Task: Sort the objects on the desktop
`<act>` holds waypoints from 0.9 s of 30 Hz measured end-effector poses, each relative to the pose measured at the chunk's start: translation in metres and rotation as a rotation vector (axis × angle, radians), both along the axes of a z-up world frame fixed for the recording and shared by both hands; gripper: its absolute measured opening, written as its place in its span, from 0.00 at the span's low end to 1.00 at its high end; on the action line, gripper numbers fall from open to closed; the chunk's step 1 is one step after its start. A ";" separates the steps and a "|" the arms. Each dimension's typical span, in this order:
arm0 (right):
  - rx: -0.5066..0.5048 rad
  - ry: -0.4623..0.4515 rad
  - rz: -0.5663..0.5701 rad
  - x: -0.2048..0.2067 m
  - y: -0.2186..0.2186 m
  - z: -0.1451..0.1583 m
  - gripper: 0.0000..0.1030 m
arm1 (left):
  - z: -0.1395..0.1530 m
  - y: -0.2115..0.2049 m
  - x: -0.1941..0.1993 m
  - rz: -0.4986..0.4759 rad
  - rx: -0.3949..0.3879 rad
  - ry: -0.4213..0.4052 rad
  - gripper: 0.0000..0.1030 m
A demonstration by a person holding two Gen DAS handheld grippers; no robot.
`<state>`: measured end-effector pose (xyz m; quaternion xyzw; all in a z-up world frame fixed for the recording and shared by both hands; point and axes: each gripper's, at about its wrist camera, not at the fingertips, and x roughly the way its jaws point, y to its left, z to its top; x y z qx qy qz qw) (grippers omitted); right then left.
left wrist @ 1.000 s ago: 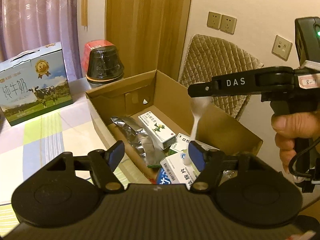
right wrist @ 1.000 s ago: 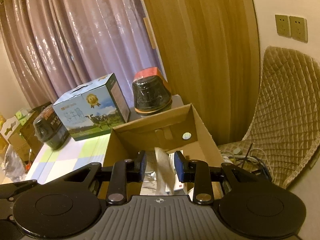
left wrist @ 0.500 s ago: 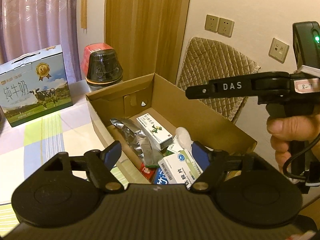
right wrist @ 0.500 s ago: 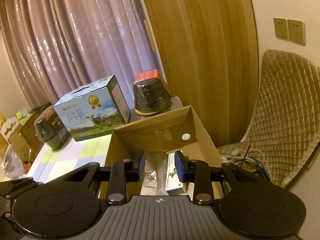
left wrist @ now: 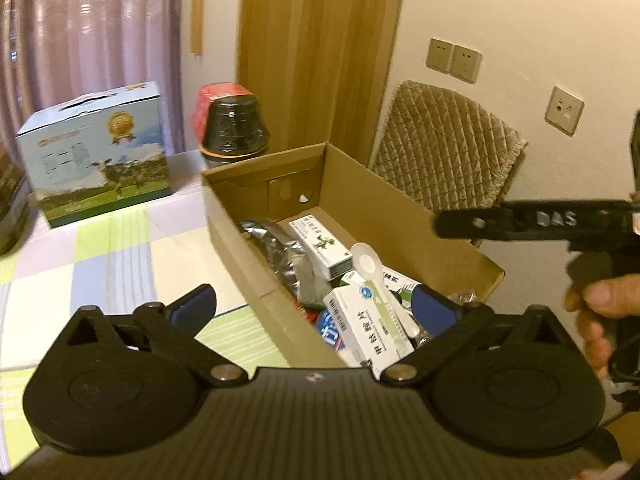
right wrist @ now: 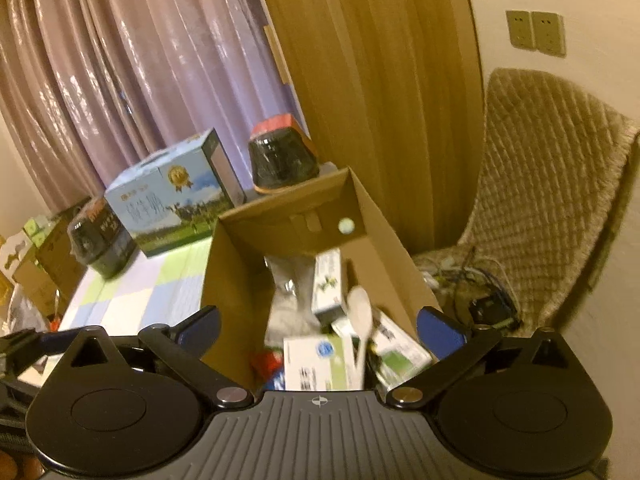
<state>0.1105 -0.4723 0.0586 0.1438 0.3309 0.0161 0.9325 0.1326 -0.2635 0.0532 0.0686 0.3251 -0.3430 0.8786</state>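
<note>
An open cardboard box [left wrist: 360, 204] stands on the table at its right edge, holding several medicine boxes [left wrist: 368, 326] and a silver foil bag [left wrist: 280, 248]. A white plastic spoon [left wrist: 370, 264] lies loose on top of the medicine boxes; the right wrist view shows the same spoon [right wrist: 360, 314] inside the box [right wrist: 236, 280]. My left gripper [left wrist: 314, 308] hovers over the box's near end, jaws opening wide, nothing between the pads. My right gripper [right wrist: 320, 328] is above the box too, jaws opening, holding nothing. From the left it shows side-on as the right gripper [left wrist: 444, 224], held by a hand [left wrist: 600, 308].
A blue milk carton case [left wrist: 96, 152] and a black jar with a red lid [left wrist: 234, 128] stand behind the box on the checked tablecloth [left wrist: 100, 264]. A second black jar [right wrist: 100, 240] is far left. A quilted chair [left wrist: 448, 148] and cables [right wrist: 480, 280] lie right of the box.
The right gripper let go of the white spoon, which dropped onto the medicine boxes. Both grippers opened wide and drew back from the box.
</note>
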 end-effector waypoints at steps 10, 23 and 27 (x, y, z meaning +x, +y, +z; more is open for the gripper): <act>-0.079 0.036 0.037 -0.054 0.019 0.010 0.98 | 0.001 0.031 -0.042 0.133 -0.025 0.075 0.99; -0.096 0.087 -0.012 -0.120 0.029 0.007 0.98 | 0.012 0.035 -0.092 0.155 -0.015 0.156 0.99; -0.088 0.089 -0.025 -0.136 0.028 0.009 0.98 | 0.017 0.035 -0.102 0.167 -0.019 0.156 0.99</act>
